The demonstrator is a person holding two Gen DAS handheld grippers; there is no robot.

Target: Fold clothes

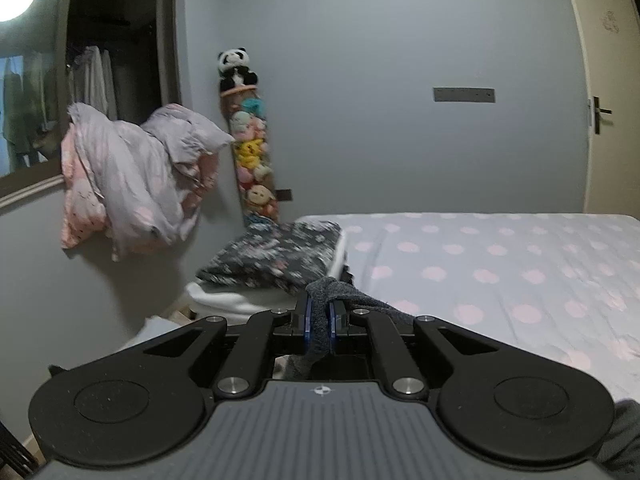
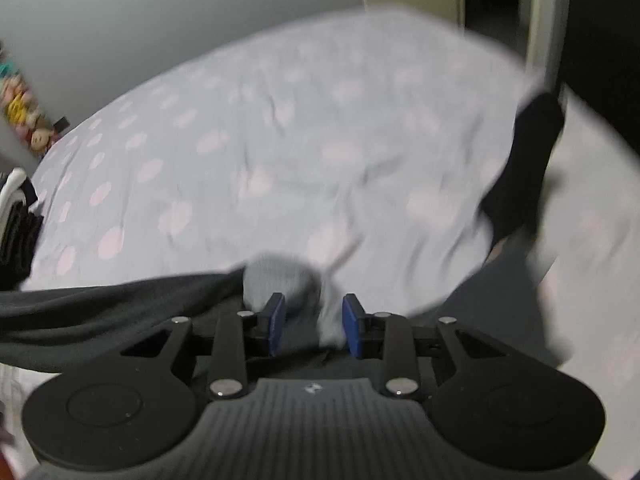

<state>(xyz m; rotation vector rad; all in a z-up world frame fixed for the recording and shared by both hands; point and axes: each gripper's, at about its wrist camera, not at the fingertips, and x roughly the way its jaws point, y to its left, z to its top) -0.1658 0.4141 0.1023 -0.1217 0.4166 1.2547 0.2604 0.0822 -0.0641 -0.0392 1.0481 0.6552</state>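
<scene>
My left gripper (image 1: 319, 312) is shut on a dark grey garment (image 1: 348, 294); the cloth runs between the blue pads and trails off to the right over the bed. In the right wrist view my right gripper (image 2: 314, 320) is open, its blue pads apart. A lighter grey bunch of the garment (image 2: 280, 280) lies between and just ahead of the fingers, touching them loosely. The dark body of the garment (image 2: 100, 308) stretches to the left and under the gripper. The view is motion blurred.
The bed (image 1: 500, 272) has a pale sheet with pink dots. A stack of folded clothes (image 1: 276, 256) sits at its left edge. A black garment (image 2: 524, 168) lies at the right of the bed. Bedding and a plush-toy column (image 1: 252, 152) hang on the wall.
</scene>
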